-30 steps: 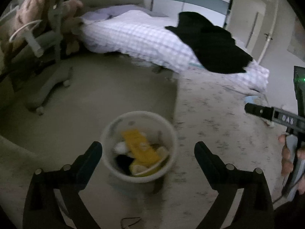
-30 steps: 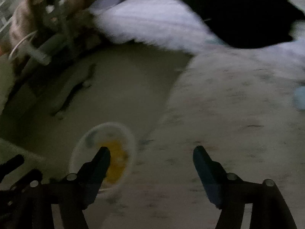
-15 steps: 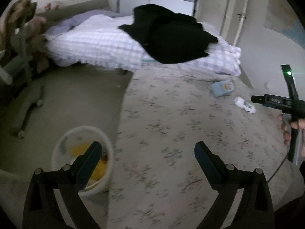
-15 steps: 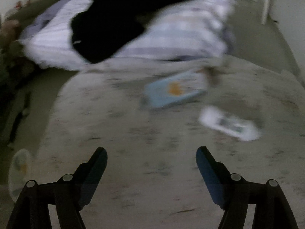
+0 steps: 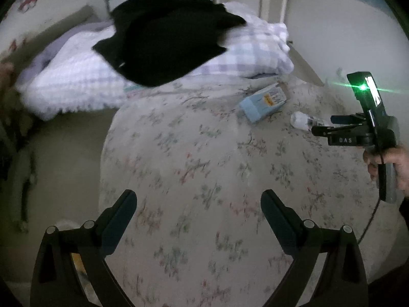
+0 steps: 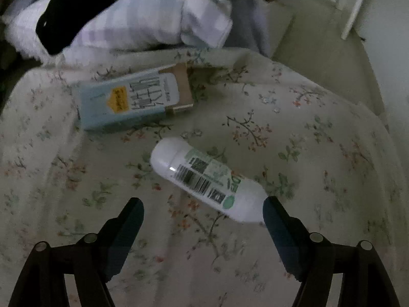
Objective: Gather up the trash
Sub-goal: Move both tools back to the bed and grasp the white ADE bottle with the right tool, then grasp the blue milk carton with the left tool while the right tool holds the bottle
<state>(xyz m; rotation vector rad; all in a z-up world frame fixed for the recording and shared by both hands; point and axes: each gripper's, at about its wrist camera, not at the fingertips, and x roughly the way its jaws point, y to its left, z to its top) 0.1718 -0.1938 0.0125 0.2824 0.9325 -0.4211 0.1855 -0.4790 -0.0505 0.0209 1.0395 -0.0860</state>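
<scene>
A white plastic bottle (image 6: pixel 208 180) with a green label and barcode lies on its side on the flowered bedspread (image 6: pixel 319 138). A light blue carton (image 6: pixel 133 101) with an open flap lies just beyond it. My right gripper (image 6: pixel 203 211) is open, just short of the bottle, its right finger beside the bottle's near end. In the left wrist view the carton (image 5: pixel 264 101) and bottle (image 5: pixel 303 121) lie at the far right, with the right gripper (image 5: pixel 334 125) beside the bottle. My left gripper (image 5: pixel 198 206) is open and empty over the bedspread. The trash bin's white rim (image 5: pixel 64 223) shows behind the left finger.
A checked white quilt (image 5: pixel 76 81) with a black garment (image 5: pixel 163 43) on it lies at the back of the bed. Bare floor (image 5: pixel 64 148) runs along the bed's left side. A wall and door frame (image 6: pixel 355 5) stand at the right.
Both grippers swung right, away from the trash bin, which slid to the lower left edge. The right gripper moved in close to the bottle and carton. Both jaws stayed open.
</scene>
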